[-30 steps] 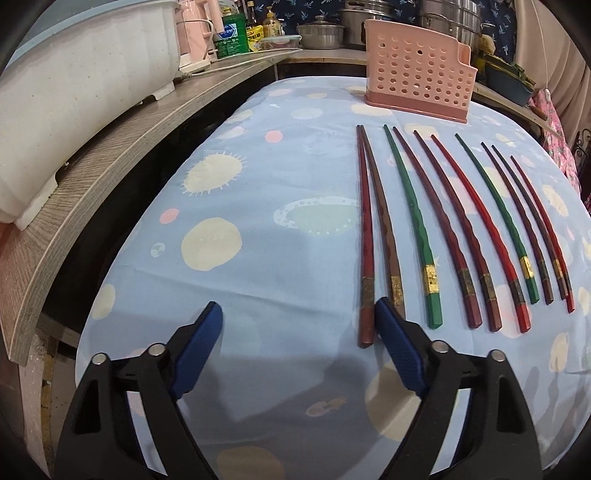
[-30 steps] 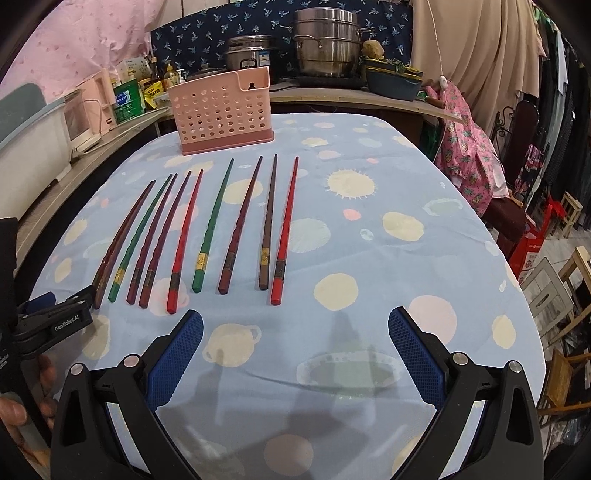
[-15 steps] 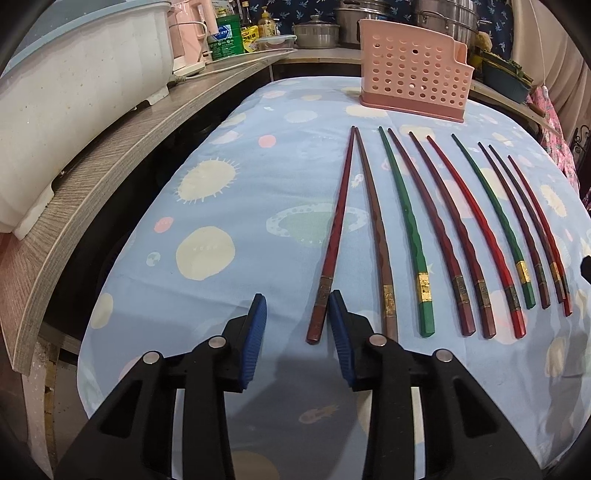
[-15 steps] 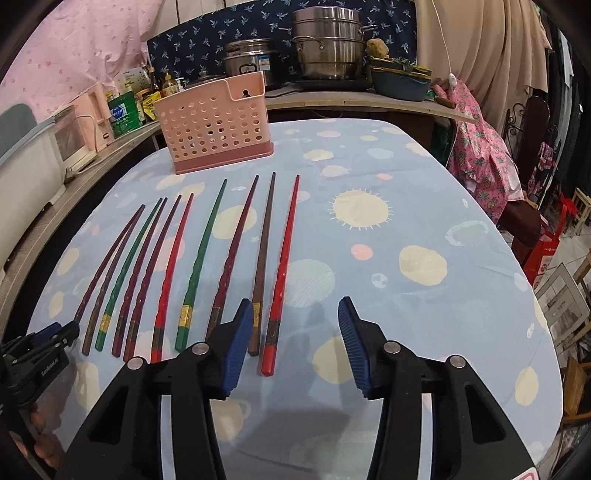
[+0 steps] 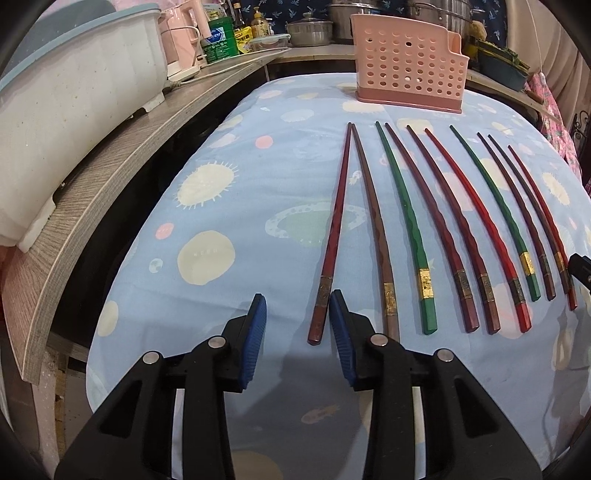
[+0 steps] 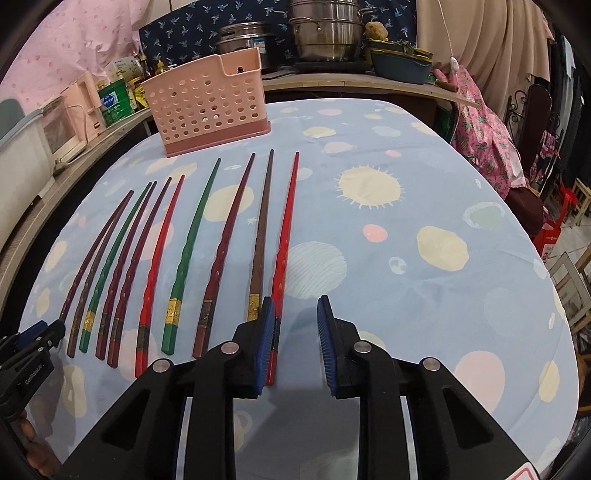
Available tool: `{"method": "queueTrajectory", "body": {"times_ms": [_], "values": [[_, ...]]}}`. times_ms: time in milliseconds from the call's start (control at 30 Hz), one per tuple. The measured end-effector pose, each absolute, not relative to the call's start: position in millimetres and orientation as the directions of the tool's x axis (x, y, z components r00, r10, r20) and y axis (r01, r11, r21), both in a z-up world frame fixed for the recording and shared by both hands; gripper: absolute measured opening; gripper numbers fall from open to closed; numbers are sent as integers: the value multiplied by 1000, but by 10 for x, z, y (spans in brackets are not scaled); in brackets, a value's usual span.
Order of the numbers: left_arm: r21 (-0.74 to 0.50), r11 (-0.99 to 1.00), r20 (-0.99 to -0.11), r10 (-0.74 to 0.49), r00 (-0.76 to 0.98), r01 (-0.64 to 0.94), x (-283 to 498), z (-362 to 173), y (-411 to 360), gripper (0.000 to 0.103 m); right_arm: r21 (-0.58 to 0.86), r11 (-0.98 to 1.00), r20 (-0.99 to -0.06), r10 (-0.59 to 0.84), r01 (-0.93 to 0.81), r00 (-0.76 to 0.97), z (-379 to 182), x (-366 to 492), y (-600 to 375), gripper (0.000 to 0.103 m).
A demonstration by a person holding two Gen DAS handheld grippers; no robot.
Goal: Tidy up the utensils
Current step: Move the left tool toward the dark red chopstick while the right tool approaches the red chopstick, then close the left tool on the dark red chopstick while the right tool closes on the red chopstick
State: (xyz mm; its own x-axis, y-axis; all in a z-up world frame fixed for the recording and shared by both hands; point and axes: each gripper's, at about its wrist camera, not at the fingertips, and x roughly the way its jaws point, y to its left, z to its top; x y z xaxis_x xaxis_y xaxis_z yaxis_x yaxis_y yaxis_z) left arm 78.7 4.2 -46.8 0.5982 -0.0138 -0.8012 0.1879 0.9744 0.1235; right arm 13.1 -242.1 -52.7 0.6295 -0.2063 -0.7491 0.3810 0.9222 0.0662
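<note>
The left tool point(image 5: 297, 317) stands part-open around the dark red chopstick point(image 5: 332, 236)'s butt; the right tool point(image 6: 295, 314) is closing around the bright red chopstick point(image 6: 284, 236), both chopsticks lying below the pink basket point(image 6: 207, 103).

A blue cloth point(image 6: 424, 206) with spots covers the table. Behind the cloth stand shiny pots point(image 6: 325, 33) and a green box point(image 5: 221, 42). A white tub point(image 5: 74, 92) sits left of the cloth.
</note>
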Motion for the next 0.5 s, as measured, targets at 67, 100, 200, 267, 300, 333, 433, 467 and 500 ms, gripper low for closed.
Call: {"method": "queueTrajectory", "body": {"times_ms": [67, 100, 200, 267, 300, 333, 433, 467, 500], "values": [[126, 974, -806, -8, 592, 185, 797, -465, 34, 35, 48, 923, -742, -222, 381, 632, -529, 122, -2398, 22], [124, 975, -809, -8, 588, 183, 801, -463, 37, 35, 44, 924, -740, -225, 380, 634, -531, 118, -2392, 21], [114, 978, -818, -8, 575, 176, 821, -459, 48, 35, 53, 925, -738, -218, 377, 638, -529, 94, -2416, 19], [113, 979, -820, -6, 572, 172, 823, -458, 48, 35, 45, 921, -744, -227, 387, 628, -536, 73, -2460, 15], [114, 979, -820, -3, 573, 168, 820, -460, 47, 35, 56, 919, -759, -216, 391, 615, -575, 72, -2506, 7], [116, 979, -819, 0, 574, 165, 817, -462, 39, 35, 86, 916, -753, -197, 391, 628, -584, 41, -2552, 6], [123, 979, -813, 7, 583, 160, 787, -467, 29, 35, 98, 915, -758, -186, 391, 626, -582, 29, -2585, 5], [126, 979, -811, 9, 586, 159, 778, -468, 29, 35, 99, 915, -756, -185, 390, 628, -585, 21, -2579, 5], [124, 980, -811, 8, 585, 158, 778, -467, 35, 35, 107, 915, -755, -180, 389, 631, -582, 8, -2582, 5]]}}
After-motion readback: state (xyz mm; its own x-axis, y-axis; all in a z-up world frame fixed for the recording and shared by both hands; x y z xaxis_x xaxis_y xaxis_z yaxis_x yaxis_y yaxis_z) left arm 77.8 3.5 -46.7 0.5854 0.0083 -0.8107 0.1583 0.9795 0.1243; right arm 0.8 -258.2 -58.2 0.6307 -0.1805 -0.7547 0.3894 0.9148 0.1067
